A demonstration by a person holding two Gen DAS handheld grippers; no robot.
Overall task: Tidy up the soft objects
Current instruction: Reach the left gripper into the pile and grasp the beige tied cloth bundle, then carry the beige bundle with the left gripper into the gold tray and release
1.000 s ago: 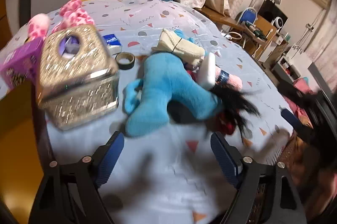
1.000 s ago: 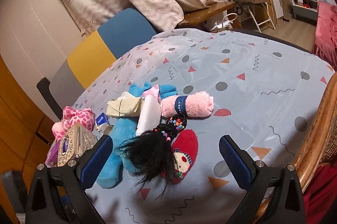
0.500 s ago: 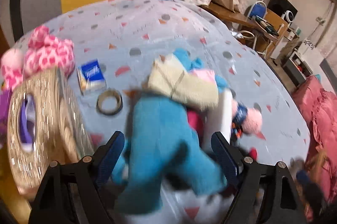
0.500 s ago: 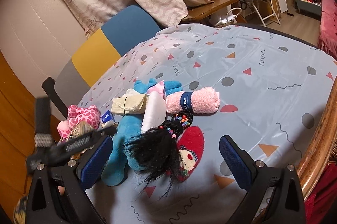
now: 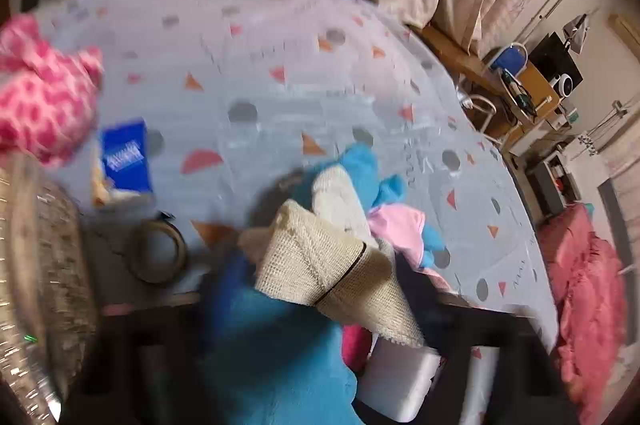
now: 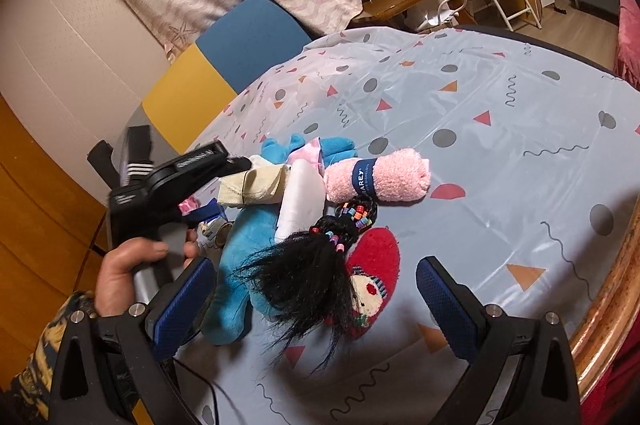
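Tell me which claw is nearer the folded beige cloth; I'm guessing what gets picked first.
Left. The left claw is right at the folded beige cloth, its jaws closing around the cloth's end. The right claw hangs back, open, over the black wig at the pile's near edge.

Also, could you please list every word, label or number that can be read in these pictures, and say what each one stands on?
"AREY": white letters on the dark blue band around the rolled pink towel; the band's edge cuts off whatever comes before, and the smaller line beside it is too small to read.
White print on the small blue packet: too blurred to read.
No other text or numbers can be made out.
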